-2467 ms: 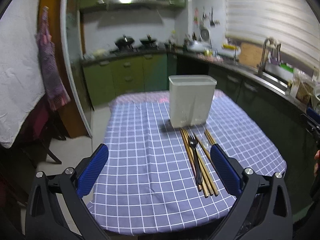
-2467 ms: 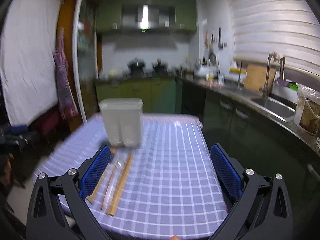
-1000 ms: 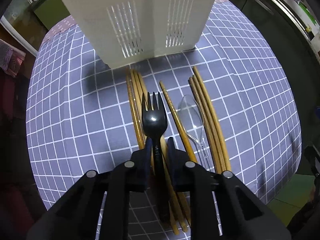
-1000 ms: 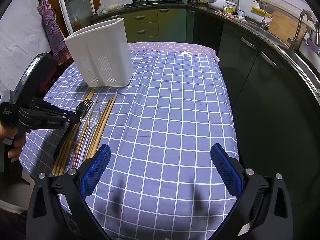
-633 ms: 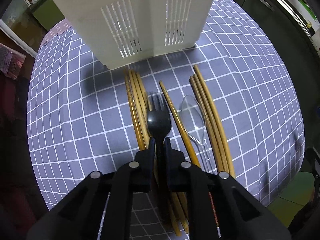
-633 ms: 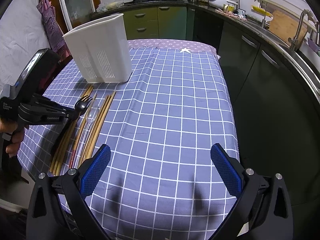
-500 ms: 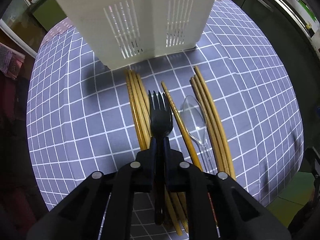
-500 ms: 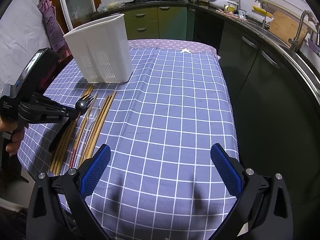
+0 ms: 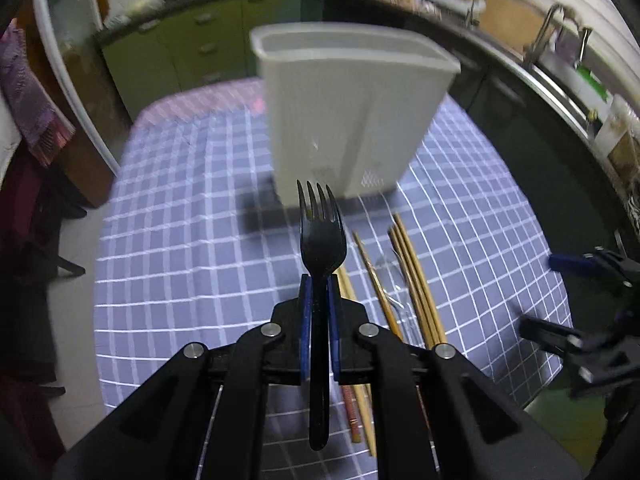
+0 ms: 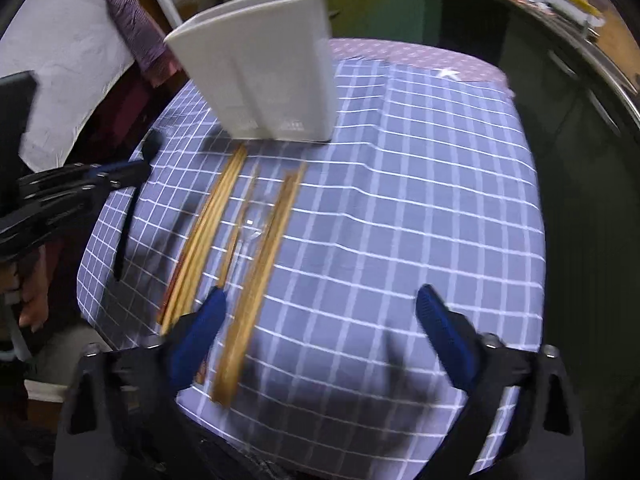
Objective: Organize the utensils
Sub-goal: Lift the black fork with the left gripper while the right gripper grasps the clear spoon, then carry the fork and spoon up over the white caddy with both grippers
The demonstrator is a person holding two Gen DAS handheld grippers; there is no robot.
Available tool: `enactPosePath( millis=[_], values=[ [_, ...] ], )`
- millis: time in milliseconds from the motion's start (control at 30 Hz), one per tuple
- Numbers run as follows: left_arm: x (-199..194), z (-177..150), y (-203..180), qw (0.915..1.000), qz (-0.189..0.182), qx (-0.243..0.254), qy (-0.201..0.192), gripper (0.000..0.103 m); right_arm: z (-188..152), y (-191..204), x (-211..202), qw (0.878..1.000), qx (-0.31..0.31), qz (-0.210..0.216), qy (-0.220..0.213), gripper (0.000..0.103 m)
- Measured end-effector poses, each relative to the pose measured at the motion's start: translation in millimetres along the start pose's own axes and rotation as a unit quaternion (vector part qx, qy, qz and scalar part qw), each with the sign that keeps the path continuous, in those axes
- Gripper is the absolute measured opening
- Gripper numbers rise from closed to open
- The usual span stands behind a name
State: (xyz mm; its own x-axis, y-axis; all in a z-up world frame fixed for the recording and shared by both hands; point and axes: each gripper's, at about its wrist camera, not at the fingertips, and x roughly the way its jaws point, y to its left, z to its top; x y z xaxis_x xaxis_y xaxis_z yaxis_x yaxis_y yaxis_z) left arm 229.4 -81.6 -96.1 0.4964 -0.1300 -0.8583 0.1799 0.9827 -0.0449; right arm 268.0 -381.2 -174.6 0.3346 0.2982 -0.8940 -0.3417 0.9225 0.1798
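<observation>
My left gripper (image 9: 319, 292) is shut on the handle of a black plastic fork (image 9: 320, 240). It holds the fork above the checked cloth with the tines toward the white utensil holder (image 9: 352, 120). In the right wrist view the same fork (image 10: 128, 216) hangs at the left in the left gripper (image 10: 120, 172). My right gripper (image 10: 322, 304) hovers over the near end of the wooden chopsticks (image 10: 272, 248), and its jaws are closing with nothing pressed between them. A clear plastic spoon (image 10: 252, 224) lies among the chopsticks.
The table wears a blue checked cloth (image 10: 420, 200), and its near edge runs just under the right gripper. The utensil holder (image 10: 272, 80) stands at the far end of the chopsticks. Green kitchen cabinets (image 9: 192, 52) and a counter with a sink (image 9: 560, 52) ring the table.
The left gripper has lifted the fork off the chopsticks and tipped up toward the holder. The right gripper has swung left over the chopsticks, and its jaws stand narrower.
</observation>
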Motion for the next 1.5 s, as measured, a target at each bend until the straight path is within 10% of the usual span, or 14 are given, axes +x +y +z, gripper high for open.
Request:
enactPosePath(
  millis=[133,267,1067,1500],
  values=[
    [-20,-11,9,0.9993,0.01,0.0,-0.035,0.008,21,23,25,0.999,-0.001,0.022,0.041,0.044],
    [-34,-15,14,0.9979,0.018,0.002,-0.063,0.008,31,40,53,0.997,-0.003,0.025,0.074,0.026],
    [-43,-29,33,0.9967,0.007,0.003,-0.08,0.008,41,81,111,0.99,-0.016,-0.02,0.139,0.012],
    [-99,20,30,0.9828,-0.025,-0.006,-0.183,0.008,30,56,15,0.996,0.013,0.082,-0.02,0.01]
  ],
)
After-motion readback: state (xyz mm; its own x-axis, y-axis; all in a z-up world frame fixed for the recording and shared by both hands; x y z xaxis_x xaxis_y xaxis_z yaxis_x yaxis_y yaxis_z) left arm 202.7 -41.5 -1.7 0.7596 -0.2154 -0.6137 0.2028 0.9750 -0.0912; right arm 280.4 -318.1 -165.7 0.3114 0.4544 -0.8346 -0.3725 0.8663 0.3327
